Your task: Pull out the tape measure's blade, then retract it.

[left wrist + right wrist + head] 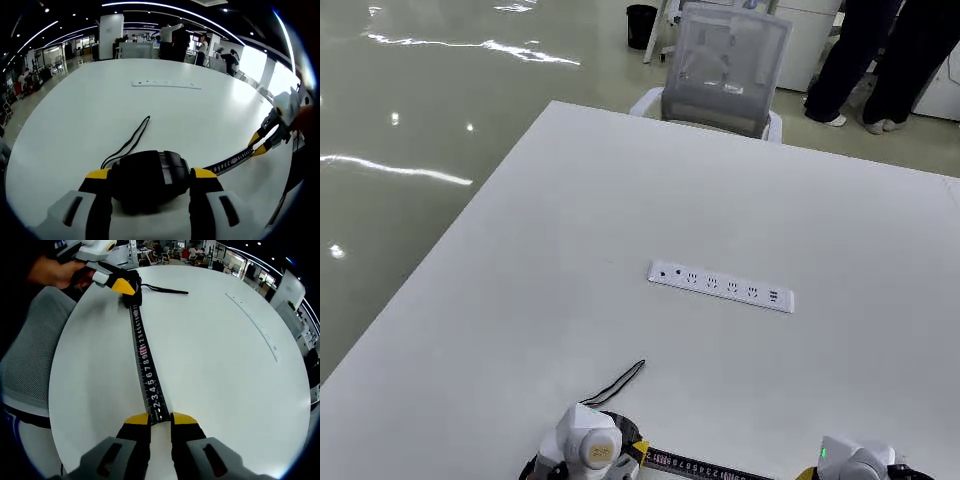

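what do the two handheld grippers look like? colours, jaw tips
Both match. The left gripper has pale grey-white jaw bodies with dark slots, ending in yellow tips. The right gripper has the same grey bodies and yellow tips. In the head view, each carries a white, faceted plastic housing.

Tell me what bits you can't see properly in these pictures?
- Tape measure, left gripper view: its sides are covered by the left fingers.
- Blade tip, right gripper view: tucked between the right fingers.
- Power strip, head view: socket markings too small to read.
- People, head view: cut off above the legs by the top edge.
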Demonstrator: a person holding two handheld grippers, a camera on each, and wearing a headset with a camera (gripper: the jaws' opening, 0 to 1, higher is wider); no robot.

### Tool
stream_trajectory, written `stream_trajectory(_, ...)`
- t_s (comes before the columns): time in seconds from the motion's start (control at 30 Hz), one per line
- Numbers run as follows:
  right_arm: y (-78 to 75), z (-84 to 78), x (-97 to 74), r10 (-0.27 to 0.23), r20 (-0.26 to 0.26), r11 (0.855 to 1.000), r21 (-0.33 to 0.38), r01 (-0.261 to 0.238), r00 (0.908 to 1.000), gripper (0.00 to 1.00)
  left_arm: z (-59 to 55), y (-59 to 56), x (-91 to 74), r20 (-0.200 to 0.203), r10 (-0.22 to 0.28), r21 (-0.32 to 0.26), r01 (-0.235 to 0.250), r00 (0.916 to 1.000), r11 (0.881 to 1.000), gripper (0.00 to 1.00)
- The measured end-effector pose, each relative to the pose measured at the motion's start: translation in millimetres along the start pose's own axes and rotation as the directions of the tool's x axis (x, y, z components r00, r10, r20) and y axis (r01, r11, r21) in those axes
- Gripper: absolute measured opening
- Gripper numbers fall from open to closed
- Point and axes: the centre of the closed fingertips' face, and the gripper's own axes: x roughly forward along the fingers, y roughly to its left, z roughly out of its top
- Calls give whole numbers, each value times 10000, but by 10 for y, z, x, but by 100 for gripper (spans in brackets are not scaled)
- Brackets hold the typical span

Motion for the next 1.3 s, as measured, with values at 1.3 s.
stream_trajectory(1.3,24,49,-3,-54,-162,10000,-73,53,9999,13,4,-34,-21,-249,-130,656,146,9996,9977,56)
